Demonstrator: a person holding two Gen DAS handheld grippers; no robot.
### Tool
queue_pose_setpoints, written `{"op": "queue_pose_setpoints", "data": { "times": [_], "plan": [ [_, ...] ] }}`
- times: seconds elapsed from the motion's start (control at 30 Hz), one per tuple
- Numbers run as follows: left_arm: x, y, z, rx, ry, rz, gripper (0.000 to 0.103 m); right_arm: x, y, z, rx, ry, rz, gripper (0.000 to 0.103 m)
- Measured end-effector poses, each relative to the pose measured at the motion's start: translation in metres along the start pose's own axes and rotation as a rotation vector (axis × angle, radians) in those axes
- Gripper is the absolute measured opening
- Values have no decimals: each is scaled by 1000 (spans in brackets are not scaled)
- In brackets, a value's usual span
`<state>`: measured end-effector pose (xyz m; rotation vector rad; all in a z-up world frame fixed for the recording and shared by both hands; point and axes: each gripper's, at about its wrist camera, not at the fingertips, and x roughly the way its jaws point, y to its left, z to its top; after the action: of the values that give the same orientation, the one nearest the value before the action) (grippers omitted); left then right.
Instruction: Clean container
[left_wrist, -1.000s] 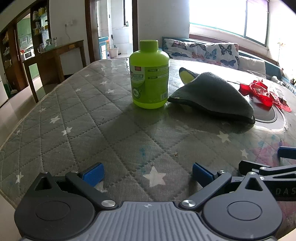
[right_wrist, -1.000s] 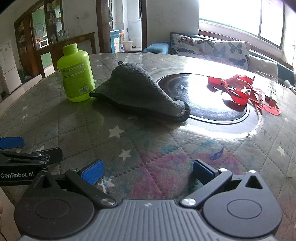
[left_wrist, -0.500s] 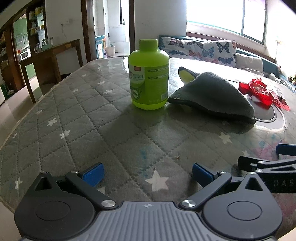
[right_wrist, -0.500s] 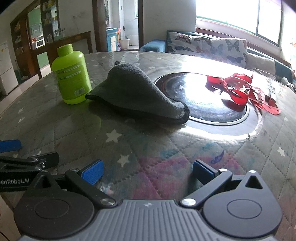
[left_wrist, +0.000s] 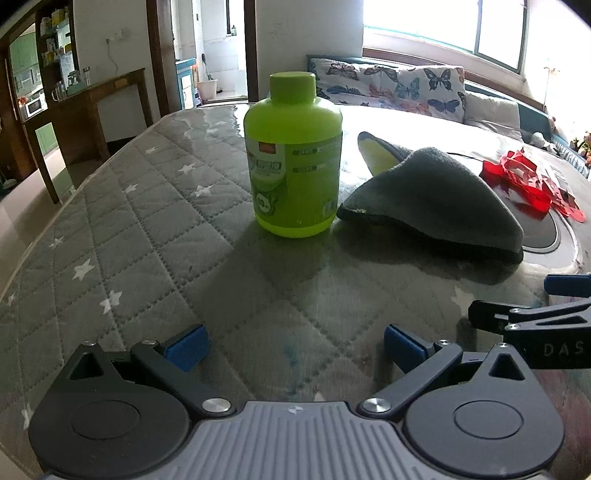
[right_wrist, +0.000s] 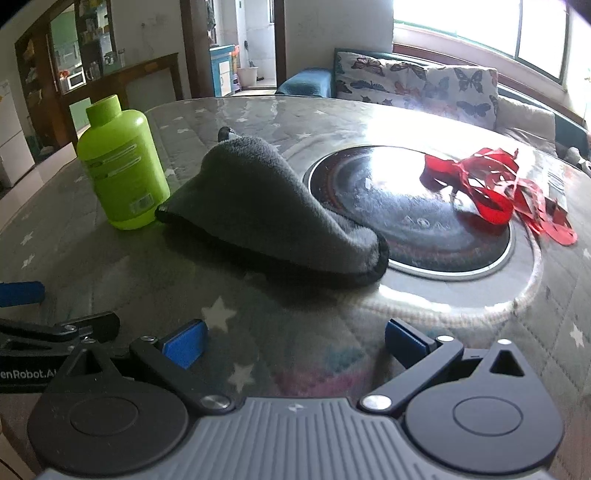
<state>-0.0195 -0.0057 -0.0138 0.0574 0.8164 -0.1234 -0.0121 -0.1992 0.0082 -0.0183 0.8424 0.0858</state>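
Nearest, left gripper (left_wrist: 293, 341) and right gripper (right_wrist: 293, 341): jaws spread wide, empty, low over the counter (left_wrist: 147, 236). Ahead of left gripper, green bottle (left_wrist: 293, 166): upright, long axis vertical, cap on top. Touching bottle's right side, grey cloth (left_wrist: 432, 199). Wiping stage unclear; cleanliness unreadable.

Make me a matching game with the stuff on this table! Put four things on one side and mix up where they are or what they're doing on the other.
Things:
1. lime-green plastic bottle
2. grey fluffy cloth
3. red cut-paper strips
4. left gripper

States or places:
A. lying partly on the round black glass disc
B. open, holding nothing
C. standing upright with its cap on
D. draped in a heap beside the bottle

Pairs: 1-C, 2-D, 3-A, 4-B
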Motion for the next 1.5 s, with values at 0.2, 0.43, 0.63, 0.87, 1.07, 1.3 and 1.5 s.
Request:
{"op": "queue_pose_setpoints", "data": {
  "times": [0.2,0.43,0.63,0.87,1.07,1.3,1.5],
  "plan": [
    [3,0,3,0,-3,-1,103,8,-6,14,-39,38,34,103],
    [3,1,3,-1,-8,0,103,5,-31,33,-128,123,103,103],
    [3,1,5,-1,-1,1,103,-16,-32,32,-286,135,31,103],
    [2,2,5,-2,-4,0,103,-10,-13,10,-229,48,8,103],
    [2,2,6,-5,-1,0,103,1,-16,9,-48,29,18,103],
    [3,1,8,-23,8,12,103,3,-15,7,-21,-1,-3,103],
    [3,0,9,-28,12,18,103,3,-13,3,-12,-20,-13,103]
  ]
}}
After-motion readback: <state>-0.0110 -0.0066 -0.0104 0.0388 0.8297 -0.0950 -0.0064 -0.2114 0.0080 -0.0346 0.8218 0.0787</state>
